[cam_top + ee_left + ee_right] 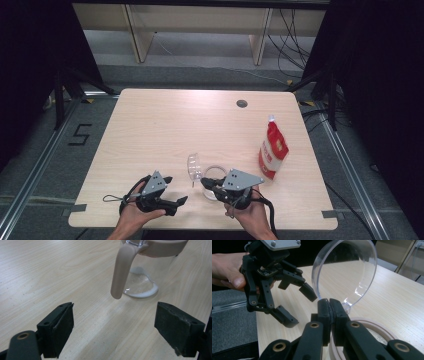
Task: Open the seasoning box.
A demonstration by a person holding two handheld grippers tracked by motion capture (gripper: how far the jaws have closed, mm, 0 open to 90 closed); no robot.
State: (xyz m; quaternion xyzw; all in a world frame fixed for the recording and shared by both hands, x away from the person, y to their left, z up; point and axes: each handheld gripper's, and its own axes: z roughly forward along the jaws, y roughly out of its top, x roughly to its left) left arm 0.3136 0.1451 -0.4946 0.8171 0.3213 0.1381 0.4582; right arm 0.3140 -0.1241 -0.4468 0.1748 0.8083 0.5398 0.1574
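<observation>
- Overhead, in the high view, a clear pitcher point(212, 184) stands near the front edge of the table point(165, 125), its hinged clear lid point(194, 167) tipped up and open. The right gripper point(206, 183) sits right at the pitcher's rim, while the left gripper point(175, 190) rests well to the left of it, its jaws apart. A red-and-white pouch point(273, 151) stands upright to the right.
- From the left gripper view, the jaws stand wide apart with bare table between them; the pitcher's beige handle point(121, 270) hangs ahead of the fingers, untouched.
- From the right gripper view, the right gripper point(329, 305) has its jaws pressed together at the lid's lower edge point(347, 305), just above the beige rim point(372, 326). Whether the lid's tab is pinched between them cannot be told.
</observation>
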